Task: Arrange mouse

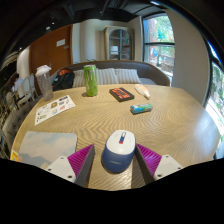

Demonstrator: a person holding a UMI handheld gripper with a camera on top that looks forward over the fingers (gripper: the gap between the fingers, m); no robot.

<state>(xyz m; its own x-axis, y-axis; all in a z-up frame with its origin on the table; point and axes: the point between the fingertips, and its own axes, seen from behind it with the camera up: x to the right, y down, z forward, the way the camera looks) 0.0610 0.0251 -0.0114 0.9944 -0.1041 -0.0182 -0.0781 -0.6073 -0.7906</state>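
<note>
The hand-held gripper [117, 158] points level across the round wooden table [95, 120], its magenta-padded fingers [80, 159] spread wide. The grey-and-white computer mouse [118, 150] rests on the table between them, gaps either side. Beyond: a printed paper sheet [53, 108], text unreadable, a green ribbed tumbler [90, 80], a dark flat box [121, 94].

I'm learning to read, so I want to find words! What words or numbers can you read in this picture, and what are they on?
No text can be read here.
White printed paper sheet on the round wooden table: it has print and pictures, too small to read.
Red and black flat box: no mark can be made out.
Tall green plastic cup: no label shows.
White and blue computer mouse, between the open fingers of the hand-held gripper: no brand shows.
</note>
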